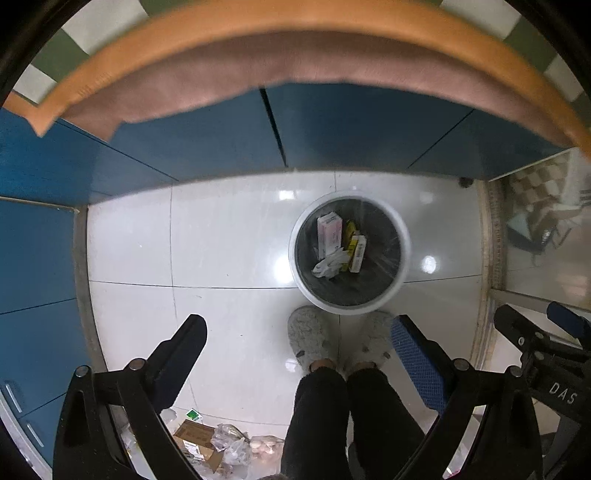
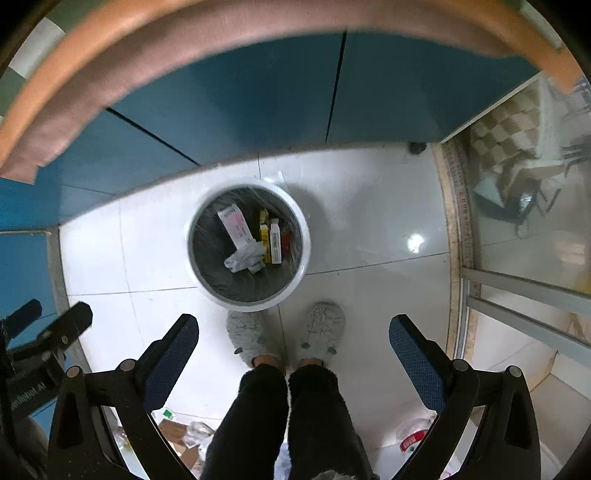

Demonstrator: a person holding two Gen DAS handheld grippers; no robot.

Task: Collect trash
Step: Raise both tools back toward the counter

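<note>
Both grippers held high, pointing straight down at glossy white floor tiles (image 1: 229,236), side by side above a pair of fuzzy grey slippers (image 2: 323,326) and dark trousered legs (image 2: 280,417). Left gripper (image 1: 299,354) spread wide, nothing between the fingers, nothing touched; right gripper (image 2: 293,350) equally wide apart, blue textured pads (image 2: 417,365) bare and empty. Round white plastic bin with dark liner (image 1: 295,254) standing on the tiles just ahead of the slipper toes, close to blue cabinet fronts (image 1: 207,140). Inside the bin: pink-and-white flat carton (image 2: 236,227) leaning on the liner, small yellow box (image 2: 264,236), white box with yellow edge (image 2: 275,242), crumpled white tissue (image 2: 243,258) lying across their lower ends; a dark reddish item at the bin's right side, too small to identify. Loose trash on the floor behind the legs, at the lower edge of the left view: torn brown cardboard box (image 1: 195,439), crinkled clear plastic bags (image 1: 231,443). Red-and-white wrapper (image 2: 412,441) on the floor low in the right view, partly hidden by the gripper frame. Orange-edged counter lip (image 1: 295,33) arching across the top of both views, blurred.
</note>
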